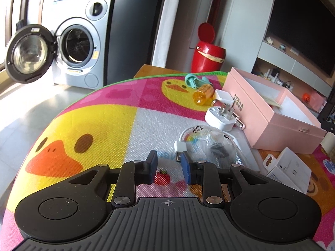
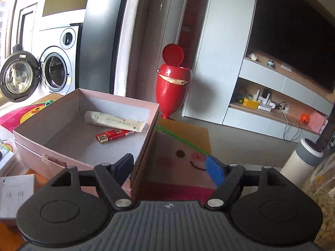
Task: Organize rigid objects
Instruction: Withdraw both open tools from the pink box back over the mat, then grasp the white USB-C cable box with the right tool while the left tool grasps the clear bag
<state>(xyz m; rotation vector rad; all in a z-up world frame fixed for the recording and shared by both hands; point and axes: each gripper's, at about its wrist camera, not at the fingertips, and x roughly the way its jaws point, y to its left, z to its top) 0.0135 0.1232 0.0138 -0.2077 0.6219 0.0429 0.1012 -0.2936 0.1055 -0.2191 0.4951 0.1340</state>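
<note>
A pink box point(image 1: 270, 113) stands open at the right of the cartoon mat point(image 1: 94, 125). To its left lie a white plug adapter point(image 1: 219, 116), an amber bottle point(image 1: 203, 94), a teal plastic part point(image 1: 194, 80), a white USB cable point(image 1: 182, 146) and a clear bag of small parts point(image 1: 217, 146). My left gripper point(image 1: 169, 170) is open and empty just above the mat, near the cable. In the right wrist view the box point(image 2: 146, 133) holds a cream tube point(image 2: 114, 121) and a red lighter point(image 2: 114, 135). My right gripper point(image 2: 170, 170) is open, straddling the box's right wall.
A white carton point(image 1: 286, 171) lies at the box's near side. A red bin point(image 2: 172, 83) with raised lid stands on the floor behind. A washing machine point(image 1: 77, 48) with open door is at the far left. A white cylinder point(image 2: 301, 161) stands at the right.
</note>
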